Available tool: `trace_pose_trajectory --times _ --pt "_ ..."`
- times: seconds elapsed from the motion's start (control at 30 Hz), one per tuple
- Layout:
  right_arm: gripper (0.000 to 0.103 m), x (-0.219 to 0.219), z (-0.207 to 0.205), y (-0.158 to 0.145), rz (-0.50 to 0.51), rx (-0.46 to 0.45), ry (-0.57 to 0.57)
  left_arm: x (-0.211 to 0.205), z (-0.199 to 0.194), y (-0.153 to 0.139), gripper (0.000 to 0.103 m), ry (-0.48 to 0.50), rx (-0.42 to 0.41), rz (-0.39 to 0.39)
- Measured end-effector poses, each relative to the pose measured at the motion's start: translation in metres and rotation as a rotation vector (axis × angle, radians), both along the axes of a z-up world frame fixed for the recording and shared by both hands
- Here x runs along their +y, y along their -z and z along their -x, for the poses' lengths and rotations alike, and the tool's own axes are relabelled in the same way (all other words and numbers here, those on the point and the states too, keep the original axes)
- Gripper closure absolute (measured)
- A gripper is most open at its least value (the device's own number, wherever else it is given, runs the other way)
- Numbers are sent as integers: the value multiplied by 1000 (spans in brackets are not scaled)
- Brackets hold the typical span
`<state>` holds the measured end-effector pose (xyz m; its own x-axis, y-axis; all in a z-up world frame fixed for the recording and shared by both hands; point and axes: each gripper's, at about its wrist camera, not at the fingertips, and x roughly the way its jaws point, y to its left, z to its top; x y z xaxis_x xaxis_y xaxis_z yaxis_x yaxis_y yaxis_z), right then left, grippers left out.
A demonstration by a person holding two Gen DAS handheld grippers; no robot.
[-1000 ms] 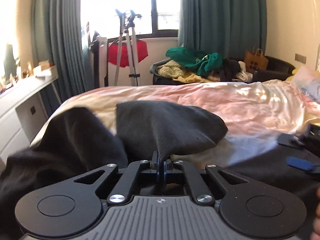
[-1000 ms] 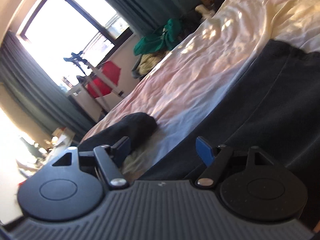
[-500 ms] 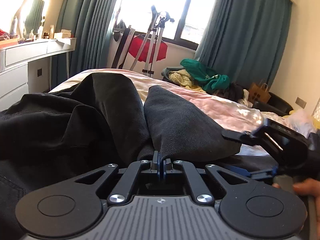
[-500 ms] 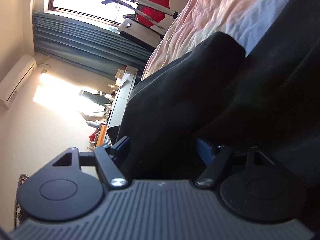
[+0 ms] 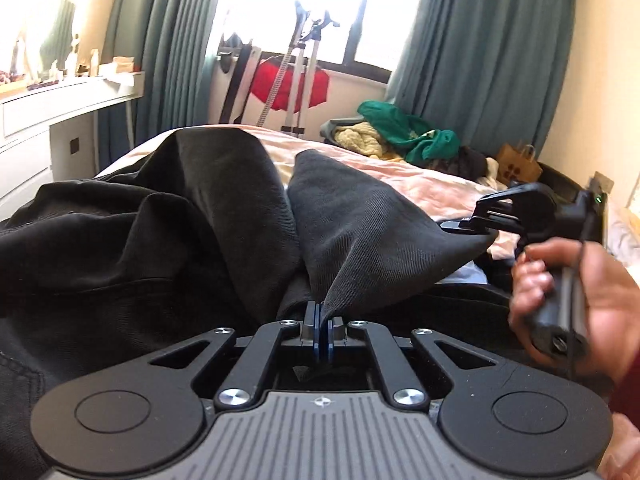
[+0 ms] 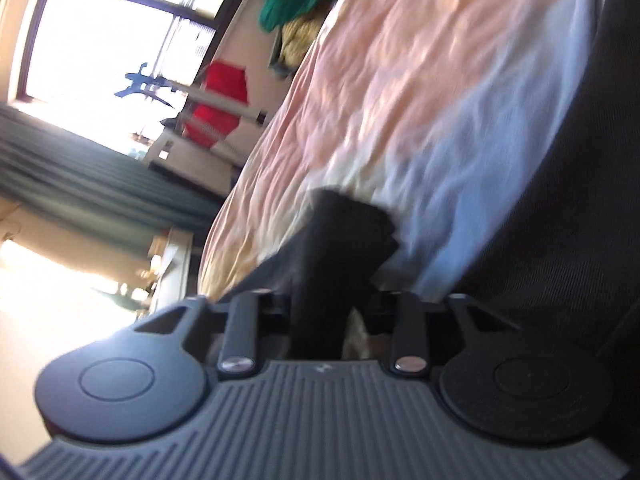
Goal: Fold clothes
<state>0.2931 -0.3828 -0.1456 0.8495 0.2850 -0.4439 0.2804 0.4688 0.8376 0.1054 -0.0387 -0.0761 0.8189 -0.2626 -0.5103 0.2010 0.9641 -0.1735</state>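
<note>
Pink bedsheet (image 5: 420,176), both grippers pinching dark trousers (image 5: 360,220)

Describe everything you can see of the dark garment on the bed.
The dark garment is charcoal-black woven cloth, twill-like, lying rumpled in heavy folds on the pink bedspread. The left tool is shut on one corner, pulling it into a taut peak. In the blurred right wrist view, the right tool seems closed on another fold.

Pink bedsheet (image 5: 420,172), teal curtains (image 5: 480,60) (window behind), tripod (image 5: 300,80)
</note>
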Motion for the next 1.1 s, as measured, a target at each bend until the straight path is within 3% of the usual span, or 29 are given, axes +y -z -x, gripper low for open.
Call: trace_pose_trajectory --times 0.07,0.13,0.17,0.23,0.33,0.57,0.73,0.87,0.9,0.93,1.0,1.1 --pt "92 -1 -7 -13 105 3 0 -3 3 -2 95 28 -11 -1" --pt "92 -4 -13 -31 206 12 -6 -4 9 -7 85 57 -19 -1" --pt "92 -10 -16 -42 236 18 2 -4 13 -11 81 69 -26 20" --pt "92 -30 -16 -63 260 -11 52 -3 21 -21 60 79 -50 60" --pt "93 -69 -23 -95 328 -62 130 -6 27 -26 50 91 -96 45" --pt "93 -160 -53 -127 453 -49 266 -6 -8 -13 47 -6 -126 -218" --pt "93 -178 -58 -103 475 -92 285 1 -54 4 42 -76 -98 -409" --pt "92 -196 -47 -40 362 6 297 11 -75 21 44 -91 -43 -421" --pt "92 -201 -43 -23 316 43 295 13 -80 24 49 -91 -37 -427" --pt "92 -207 -38 -6 271 81 294 13 -82 27 55 -85 -36 -433" --pt "92 -217 -30 25 183 150 290 12 -84 32 103 -65 -39 -444" --pt "92 -218 -43 23 186 191 263 18 -83 30 103 -60 -49 -387"
